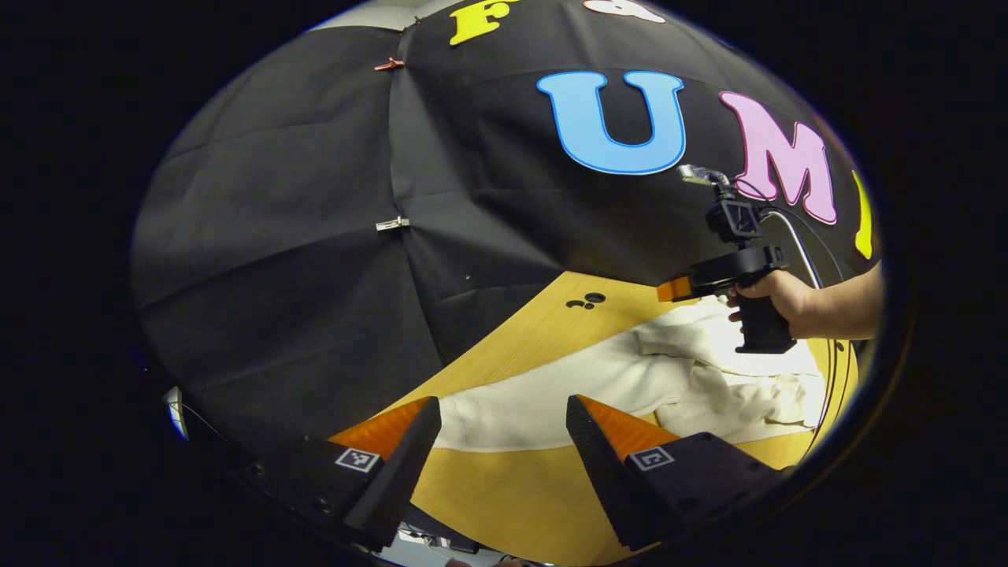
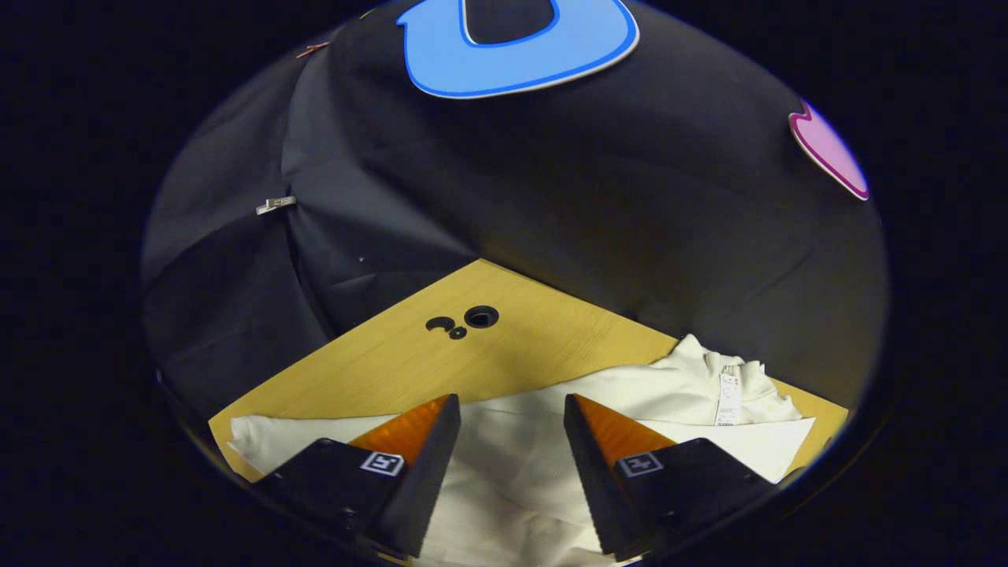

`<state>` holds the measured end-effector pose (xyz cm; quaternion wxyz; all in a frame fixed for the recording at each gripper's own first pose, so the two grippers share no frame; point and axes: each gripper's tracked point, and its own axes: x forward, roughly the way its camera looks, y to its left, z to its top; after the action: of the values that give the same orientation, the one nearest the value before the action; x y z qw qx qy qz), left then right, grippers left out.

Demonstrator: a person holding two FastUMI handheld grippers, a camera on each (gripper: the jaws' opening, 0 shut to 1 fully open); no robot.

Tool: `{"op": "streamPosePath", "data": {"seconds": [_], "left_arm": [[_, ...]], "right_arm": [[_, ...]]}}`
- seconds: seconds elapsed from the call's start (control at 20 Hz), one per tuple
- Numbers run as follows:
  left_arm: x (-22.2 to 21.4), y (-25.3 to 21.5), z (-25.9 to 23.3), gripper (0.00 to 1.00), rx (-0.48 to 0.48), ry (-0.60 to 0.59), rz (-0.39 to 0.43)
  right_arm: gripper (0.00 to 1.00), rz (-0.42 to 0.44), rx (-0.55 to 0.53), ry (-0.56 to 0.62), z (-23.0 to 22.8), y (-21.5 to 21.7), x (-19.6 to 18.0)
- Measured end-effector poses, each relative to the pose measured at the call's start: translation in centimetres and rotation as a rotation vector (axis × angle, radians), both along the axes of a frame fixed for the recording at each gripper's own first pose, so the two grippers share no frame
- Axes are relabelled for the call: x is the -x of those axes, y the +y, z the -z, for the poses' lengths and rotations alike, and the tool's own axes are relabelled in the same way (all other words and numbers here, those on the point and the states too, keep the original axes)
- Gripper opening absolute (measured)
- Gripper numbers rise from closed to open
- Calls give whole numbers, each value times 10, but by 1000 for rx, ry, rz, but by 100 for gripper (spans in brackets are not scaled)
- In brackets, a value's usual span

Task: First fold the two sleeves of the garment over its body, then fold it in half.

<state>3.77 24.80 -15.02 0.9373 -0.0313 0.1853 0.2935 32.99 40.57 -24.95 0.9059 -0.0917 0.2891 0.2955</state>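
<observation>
A cream long-sleeved garment (image 1: 567, 394) lies on the wooden table (image 1: 504, 496). One sleeve stretches toward my left gripper (image 1: 504, 409), which hovers open above the table's near part with nothing between its fingers. Farther off, a hand holds the right gripper (image 1: 677, 289) above the garment's rumpled body. In the right gripper view, my right gripper (image 2: 512, 403) is open above the garment (image 2: 512, 465). Its collar with a white tag (image 2: 728, 400) lies to the right, and a sleeve end (image 2: 260, 437) reaches left.
The black cloth wall (image 1: 315, 236) closes the table's far sides, held by small clips (image 1: 392, 224). A round cable hole (image 2: 480, 316) sits in the bare wood (image 2: 409, 362) beyond the garment. Bare table lies in front of the sleeve.
</observation>
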Motion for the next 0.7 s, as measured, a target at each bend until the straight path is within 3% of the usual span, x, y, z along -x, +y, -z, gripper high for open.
{"op": "streamPosePath", "data": {"seconds": [0.15, 0.45, 0.7], "left_arm": [[-4, 18, 10, 99, 36, -9, -22], [-10, 72, 48, 99, 88, 34, -98], [-14, 109, 90, 99, 123, 109, -127]], "right_arm": [[99, 69, -22, -18, -20, -35, 0], [98, 269, -25, -126, -79, -158, -1], [98, 495, -42, -143, -114, -281, 35]]}}
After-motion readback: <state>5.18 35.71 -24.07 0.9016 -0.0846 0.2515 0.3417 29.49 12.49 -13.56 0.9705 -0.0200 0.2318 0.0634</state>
